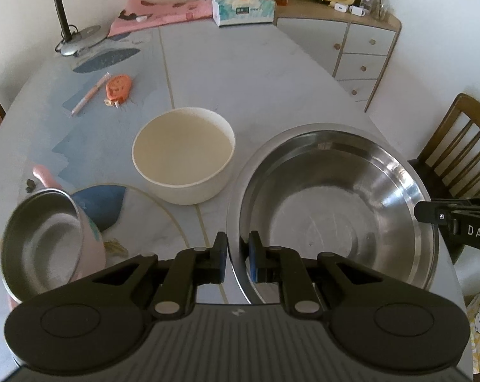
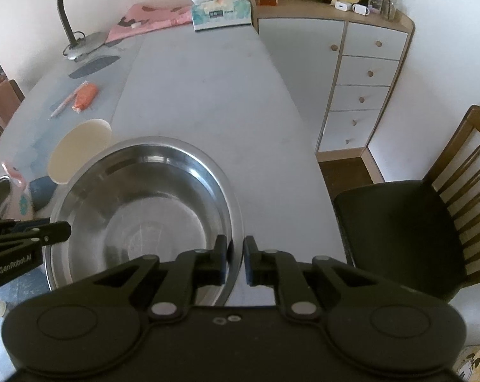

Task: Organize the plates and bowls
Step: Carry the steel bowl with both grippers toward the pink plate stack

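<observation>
White walls; drawer cabinet [image 2: 361, 73] (corner), wooden chair [image 2: 431, 222].

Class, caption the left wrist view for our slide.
Both grippers clamp opposite rims of the steel basin beside a cream bowl.

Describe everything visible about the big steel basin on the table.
The steel basin is a wide, round, shiny metal bowl with a flat out-turned rim, sloping walls and a flat, faintly scratched bottom. It is empty and upright on the grey table, right of the cream bowl and apart from it. The left gripper straddles its near-left rim, one finger inside and one outside, jaws nearly closed. The right gripper does the same at the near-right rim.
</observation>
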`<act>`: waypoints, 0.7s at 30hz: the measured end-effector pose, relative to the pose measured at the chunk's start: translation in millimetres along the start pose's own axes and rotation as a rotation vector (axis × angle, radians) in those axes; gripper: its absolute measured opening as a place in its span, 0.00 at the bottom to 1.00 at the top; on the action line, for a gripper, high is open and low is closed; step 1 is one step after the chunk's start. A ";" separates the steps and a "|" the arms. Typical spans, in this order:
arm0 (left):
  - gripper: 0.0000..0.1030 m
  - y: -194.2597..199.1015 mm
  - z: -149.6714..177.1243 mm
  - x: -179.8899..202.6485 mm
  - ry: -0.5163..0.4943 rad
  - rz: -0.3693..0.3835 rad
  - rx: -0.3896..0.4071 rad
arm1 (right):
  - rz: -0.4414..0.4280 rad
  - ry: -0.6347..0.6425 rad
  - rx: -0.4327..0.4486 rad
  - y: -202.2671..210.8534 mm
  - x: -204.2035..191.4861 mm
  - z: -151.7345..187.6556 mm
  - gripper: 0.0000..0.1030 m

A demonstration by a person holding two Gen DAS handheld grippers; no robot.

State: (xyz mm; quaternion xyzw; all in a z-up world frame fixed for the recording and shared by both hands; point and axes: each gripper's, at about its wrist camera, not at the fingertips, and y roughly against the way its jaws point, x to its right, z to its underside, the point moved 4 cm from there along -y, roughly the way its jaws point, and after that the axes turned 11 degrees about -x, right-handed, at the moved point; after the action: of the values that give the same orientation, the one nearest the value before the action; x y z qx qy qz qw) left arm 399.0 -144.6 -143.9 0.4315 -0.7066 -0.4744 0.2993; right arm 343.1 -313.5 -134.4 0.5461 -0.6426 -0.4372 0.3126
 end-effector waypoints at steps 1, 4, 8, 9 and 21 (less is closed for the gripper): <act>0.13 4.7 1.5 0.7 0.001 -0.001 0.002 | -0.006 -0.001 0.005 5.4 0.4 2.2 0.11; 0.13 20.1 7.0 3.4 0.007 -0.003 0.007 | -0.023 -0.005 0.017 21.9 2.3 7.8 0.11; 0.12 43.6 17.8 6.5 0.017 -0.004 0.020 | -0.031 0.003 0.032 45.3 2.7 17.5 0.11; 0.13 48.5 20.5 7.5 0.018 -0.006 0.023 | -0.032 0.007 0.034 51.1 2.2 20.3 0.11; 0.13 112.7 75.0 8.9 0.075 -0.061 0.068 | -0.085 0.075 0.053 105.6 -8.0 64.4 0.11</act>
State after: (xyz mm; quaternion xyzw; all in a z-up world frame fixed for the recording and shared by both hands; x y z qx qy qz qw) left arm 295.8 -101.6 -66.9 0.4802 -0.6969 -0.4426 0.2963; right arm 242.8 -289.3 -65.6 0.5972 -0.6178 -0.4121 0.3031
